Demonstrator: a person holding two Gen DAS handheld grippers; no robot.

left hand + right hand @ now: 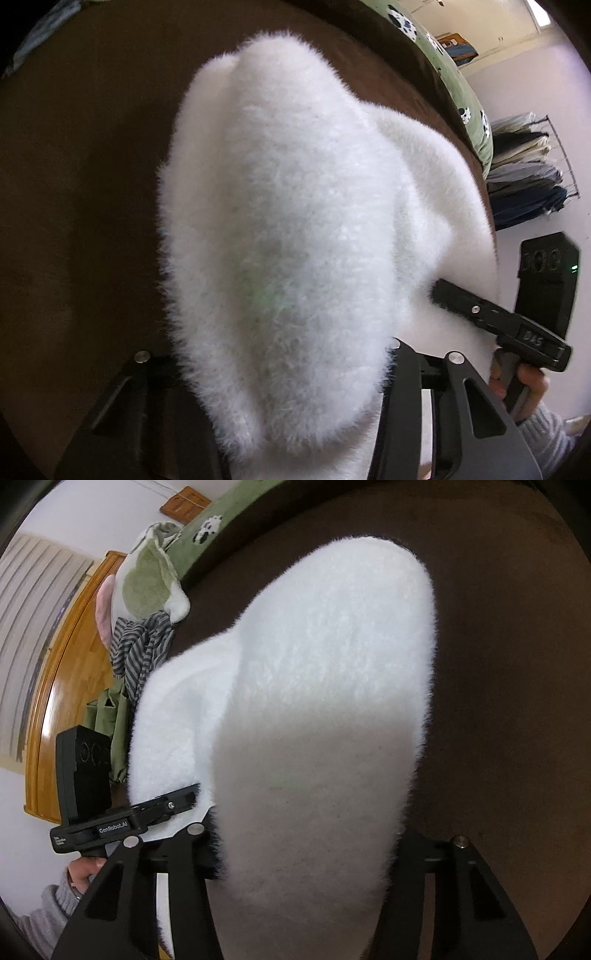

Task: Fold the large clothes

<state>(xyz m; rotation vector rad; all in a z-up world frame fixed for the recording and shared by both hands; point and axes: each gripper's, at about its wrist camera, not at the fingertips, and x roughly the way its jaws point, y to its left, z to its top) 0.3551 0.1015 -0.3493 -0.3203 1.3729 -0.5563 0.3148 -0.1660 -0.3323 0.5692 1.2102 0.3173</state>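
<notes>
A fluffy white garment (288, 221) hangs lifted above a dark brown surface (74, 184). My left gripper (288, 406) is shut on a bunched part of it; the fabric fills the space between the fingers and hides their tips. My right gripper (303, 886) is shut on another bunched part of the same white garment (325, 686) in the same way. Each gripper shows in the other's view: the right gripper (495, 317) pokes into the fabric at the left wrist view's right, and the left gripper (140, 816) at the right wrist view's left.
A green cover with panda prints (458, 85) lies beyond the brown surface. A rack of folded clothes (524, 170) stands by the wall. A striped grey cloth (144, 650) and a green and white plush (147, 576) lie by a wooden frame (62, 686).
</notes>
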